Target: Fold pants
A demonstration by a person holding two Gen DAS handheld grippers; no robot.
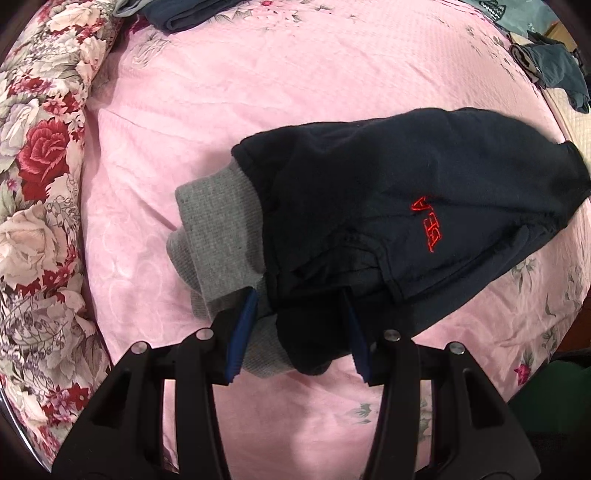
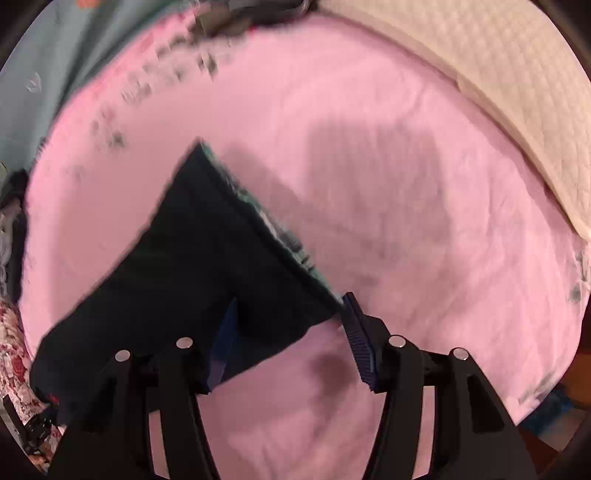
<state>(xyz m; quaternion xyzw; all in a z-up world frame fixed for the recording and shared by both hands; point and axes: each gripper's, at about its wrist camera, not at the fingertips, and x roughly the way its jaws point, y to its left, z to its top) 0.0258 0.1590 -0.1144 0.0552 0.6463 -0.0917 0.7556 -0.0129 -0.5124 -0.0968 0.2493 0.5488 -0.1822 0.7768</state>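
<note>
Dark navy pants (image 1: 369, 206) with red embroidered lettering (image 1: 428, 225) lie bunched and folded on the pink bedsheet (image 1: 258, 103). Their grey ribbed cuffs (image 1: 218, 232) point left. My left gripper (image 1: 299, 332) is open, its blue-padded fingers (image 1: 242, 332) straddling the near end of a cuff and the dark fabric. In the blurred right wrist view, the pants (image 2: 207, 266) spread out as a dark wedge with a patterned waistband edge (image 2: 280, 229). My right gripper (image 2: 291, 339) is open around the wedge's near corner, with the left finger (image 2: 225, 339) over the cloth.
A floral quilt (image 1: 40, 177) borders the sheet on the left. Folded dark clothes (image 1: 173, 16) lie at the far edge and more dark garments (image 1: 554, 70) at the far right. A cream quilted blanket (image 2: 491, 81) and teal fabric (image 2: 55, 62) edge the bed.
</note>
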